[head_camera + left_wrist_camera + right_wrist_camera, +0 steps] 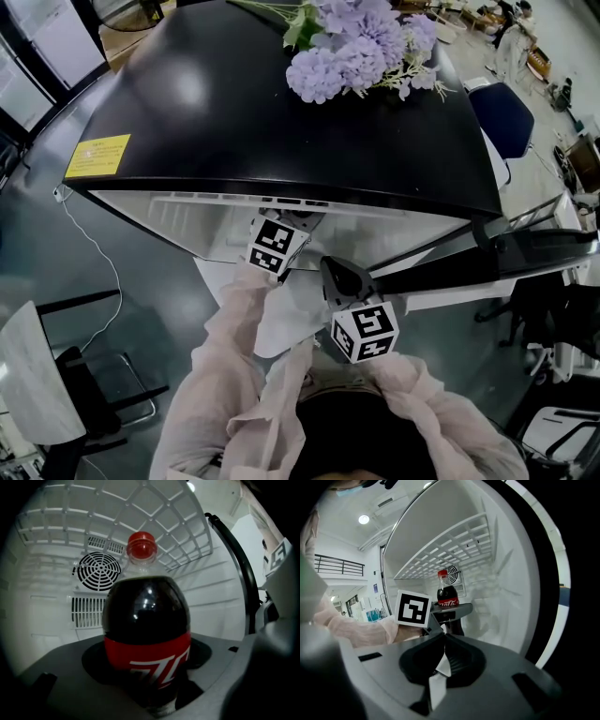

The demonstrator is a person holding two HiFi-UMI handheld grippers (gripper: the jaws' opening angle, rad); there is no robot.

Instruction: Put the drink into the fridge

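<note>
The left gripper (147,691) holds the bottle (146,616) inside the fridge (51,602); lower it upright before letting go. The right gripper (440,660) is closed, empty.

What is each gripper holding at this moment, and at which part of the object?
The left gripper holds the cola bottle by its lower body, below the red label. The right gripper is shut and holds nothing.

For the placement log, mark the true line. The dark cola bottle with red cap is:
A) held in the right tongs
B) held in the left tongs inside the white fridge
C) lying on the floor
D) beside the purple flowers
B: the left tongs clamp the dark cola bottle with red cap, with the back wall of the white fridge behind it.
</note>
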